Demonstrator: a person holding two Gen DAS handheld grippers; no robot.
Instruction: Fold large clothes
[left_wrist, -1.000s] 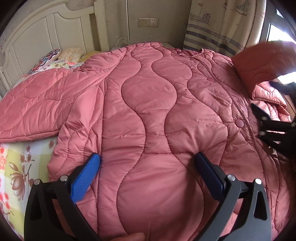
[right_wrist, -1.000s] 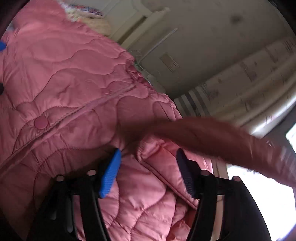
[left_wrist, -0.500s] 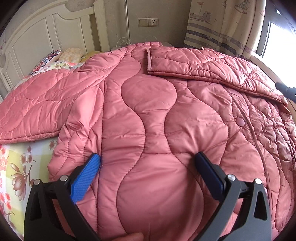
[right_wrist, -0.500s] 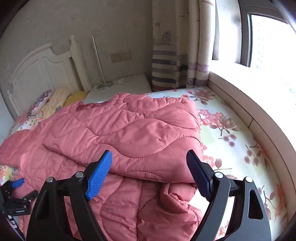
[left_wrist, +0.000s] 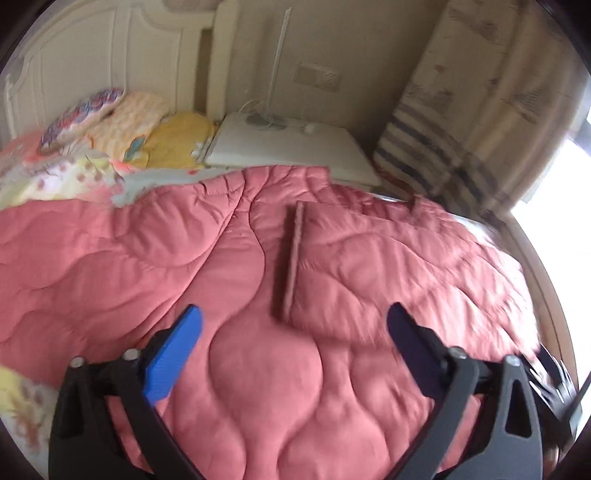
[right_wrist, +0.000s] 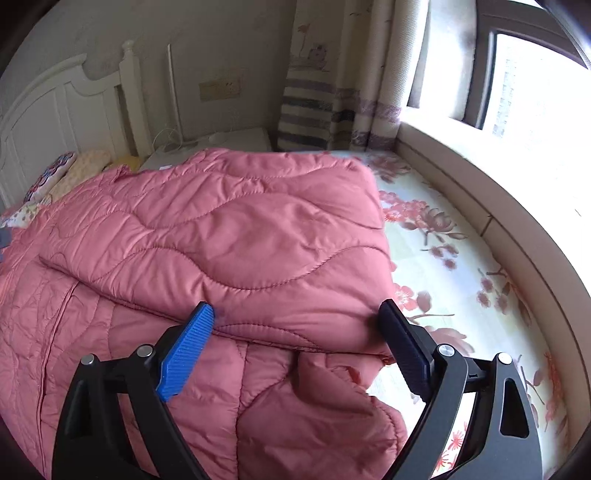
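Note:
A large pink quilted coat (left_wrist: 258, 369) lies spread over the bed. Its right sleeve (left_wrist: 388, 258) is folded across the body, with the ribbed cuff (left_wrist: 291, 258) near the middle. My left gripper (left_wrist: 293, 308) hovers above the coat's body, its jaws closing a little but still wide, with nothing pinched between them. In the right wrist view the folded sleeve (right_wrist: 240, 229) rests on the coat's body (right_wrist: 55, 314). My right gripper (right_wrist: 295, 305) stands over the sleeve's near edge, jaws opening, pads off the fabric.
A white headboard (left_wrist: 110, 66) and pillows (left_wrist: 122, 122) are at the back left. A white nightstand (left_wrist: 288, 147) sits behind the coat, beside a striped curtain (right_wrist: 314, 110). The floral sheet (right_wrist: 461, 277) shows to the right, bounded by a window ledge (right_wrist: 498, 206).
The right gripper swung the sleeve over the coat, let it go and rolled upright. The left gripper lifted and moved forward, so the nightstand and the sleeve's cuff now show ahead of it.

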